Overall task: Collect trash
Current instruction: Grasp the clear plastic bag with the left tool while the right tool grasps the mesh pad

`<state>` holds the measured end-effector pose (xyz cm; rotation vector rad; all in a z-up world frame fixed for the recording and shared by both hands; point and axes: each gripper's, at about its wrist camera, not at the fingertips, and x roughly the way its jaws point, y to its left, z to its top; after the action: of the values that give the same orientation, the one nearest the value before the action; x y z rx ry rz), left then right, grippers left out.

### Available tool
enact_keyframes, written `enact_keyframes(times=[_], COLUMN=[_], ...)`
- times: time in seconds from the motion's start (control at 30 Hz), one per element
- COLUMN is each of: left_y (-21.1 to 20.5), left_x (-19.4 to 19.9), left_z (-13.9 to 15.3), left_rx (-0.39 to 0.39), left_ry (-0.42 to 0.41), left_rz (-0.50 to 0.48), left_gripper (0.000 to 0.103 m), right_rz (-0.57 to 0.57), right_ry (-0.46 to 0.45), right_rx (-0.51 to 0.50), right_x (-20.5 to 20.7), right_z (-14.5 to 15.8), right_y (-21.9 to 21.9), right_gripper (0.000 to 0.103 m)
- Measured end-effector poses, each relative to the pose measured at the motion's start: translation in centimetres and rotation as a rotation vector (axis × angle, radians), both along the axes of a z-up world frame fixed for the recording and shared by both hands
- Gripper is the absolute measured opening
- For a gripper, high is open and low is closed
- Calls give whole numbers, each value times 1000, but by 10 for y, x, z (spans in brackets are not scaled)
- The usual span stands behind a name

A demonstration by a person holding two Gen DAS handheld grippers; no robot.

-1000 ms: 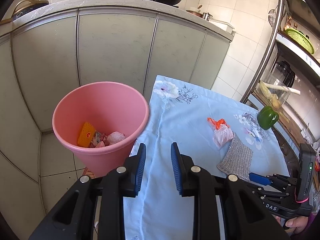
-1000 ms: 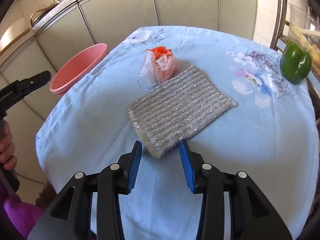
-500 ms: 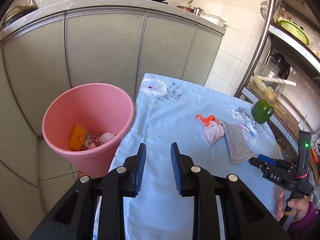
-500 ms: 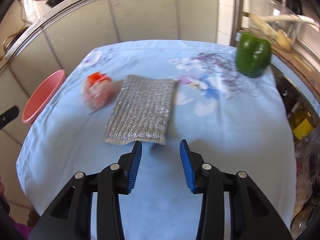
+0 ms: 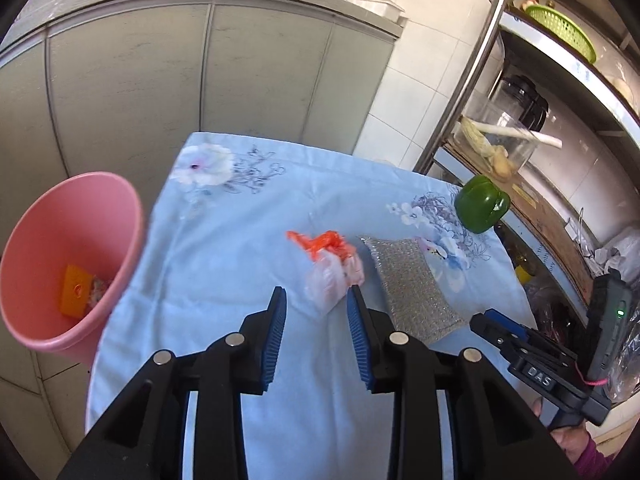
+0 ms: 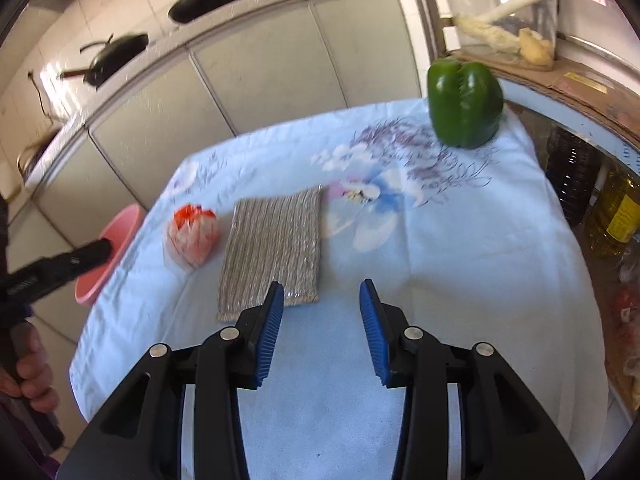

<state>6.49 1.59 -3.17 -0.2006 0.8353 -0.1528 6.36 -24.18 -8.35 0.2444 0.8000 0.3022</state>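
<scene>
My left tongs (image 5: 316, 306) gape wide before the crumpled orange-and-white plastic bag (image 5: 332, 268); my right tongs (image 6: 322, 304) gape wide, holding nothing.

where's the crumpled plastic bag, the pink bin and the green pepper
crumpled plastic bag (image 5: 334, 270), left wrist view, on its pale lower body
pink bin (image 5: 60, 216), left wrist view, on the inner back wall
green bell pepper (image 6: 464, 104), right wrist view, on its front face
</scene>
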Motion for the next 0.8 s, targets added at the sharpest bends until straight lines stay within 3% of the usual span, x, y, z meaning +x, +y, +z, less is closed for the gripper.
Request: enact_keyframes(times=[0.17,0.43,0.67,0.8], left_y=[-17,-22,-26,-28], left_x=[23,47,46,43], left_z=[-21,-41,-44,-43], left_rx=[17,0,11,28], left_ry=[42,92,53,30], left_rz=[3,22,14,2], left_gripper=[31,31,31,21], right_rz=[8,14,18,19], right_ry=[-50,-46,-39,-32], right_rx=[27,54,59,58], right_x=[-5,-3,-3,-2], right_z=[6,5,4,3], right_y=[-2,-6,-7,-6], right_gripper=[40,40,40,40])
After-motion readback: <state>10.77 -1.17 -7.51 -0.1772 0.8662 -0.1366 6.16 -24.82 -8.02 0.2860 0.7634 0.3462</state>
